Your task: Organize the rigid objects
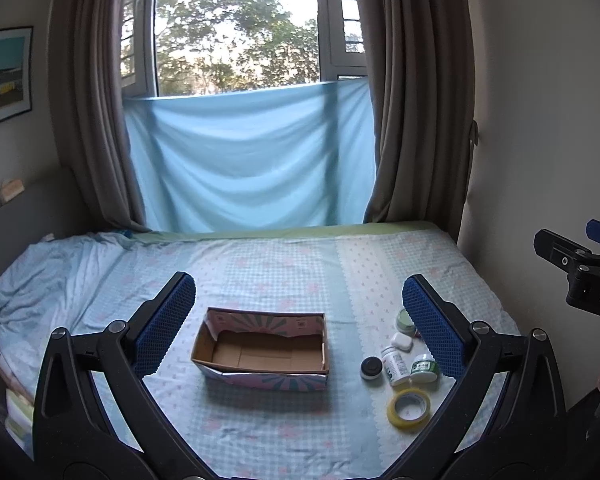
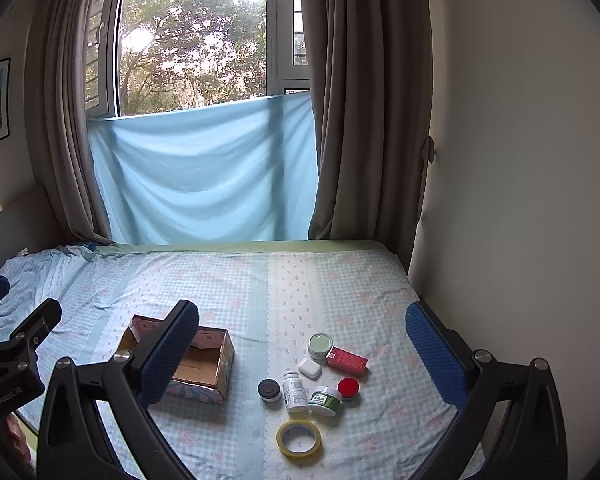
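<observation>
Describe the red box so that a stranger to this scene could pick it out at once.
On the bed with the checked blue sheet, right of the open cardboard box, lies a cluster of small containers. The flat red rectangular carton lies at its far right edge, the only box-shaped red item among round jars.

Home bedroom: bed with blue checked floral sheet point(image 2: 260, 280), brown curtains point(image 2: 360, 120) framing window point(image 2: 192, 40) at 12 o'clock, framed picture point(image 1: 4, 76) at 9 o'clock.
</observation>
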A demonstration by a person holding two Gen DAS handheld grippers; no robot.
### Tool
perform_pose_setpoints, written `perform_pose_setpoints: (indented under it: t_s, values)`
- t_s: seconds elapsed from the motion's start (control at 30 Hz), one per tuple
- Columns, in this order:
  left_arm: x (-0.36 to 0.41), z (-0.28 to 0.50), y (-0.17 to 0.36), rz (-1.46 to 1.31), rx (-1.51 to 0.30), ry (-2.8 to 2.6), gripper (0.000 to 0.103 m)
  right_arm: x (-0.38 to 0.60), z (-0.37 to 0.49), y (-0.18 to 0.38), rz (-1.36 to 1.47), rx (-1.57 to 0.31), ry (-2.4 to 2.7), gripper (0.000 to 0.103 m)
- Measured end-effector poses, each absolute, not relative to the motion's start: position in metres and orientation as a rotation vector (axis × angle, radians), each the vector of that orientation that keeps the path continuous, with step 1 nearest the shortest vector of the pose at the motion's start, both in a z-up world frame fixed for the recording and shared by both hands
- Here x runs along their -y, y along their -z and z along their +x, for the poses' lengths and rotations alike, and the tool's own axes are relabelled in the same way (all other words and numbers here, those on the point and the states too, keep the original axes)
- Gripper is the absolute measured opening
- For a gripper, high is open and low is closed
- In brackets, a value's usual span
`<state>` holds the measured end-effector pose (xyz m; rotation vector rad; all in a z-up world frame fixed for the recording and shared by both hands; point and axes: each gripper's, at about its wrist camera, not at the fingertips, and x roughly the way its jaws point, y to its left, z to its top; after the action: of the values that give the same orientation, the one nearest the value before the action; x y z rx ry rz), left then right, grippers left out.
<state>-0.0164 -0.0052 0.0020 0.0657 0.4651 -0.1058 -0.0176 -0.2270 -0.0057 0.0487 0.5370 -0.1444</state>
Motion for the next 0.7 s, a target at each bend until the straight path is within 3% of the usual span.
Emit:
perform_pose_setpoints:
  t_s: [0.7]
  values:
    - [0.0004, -0.0071, 0.0058, 0.013, -0.51, 0.114, 0.103, 0.2229, -0.0135, 0.0041, 0.045, -0.543, 0.151, 0.103]
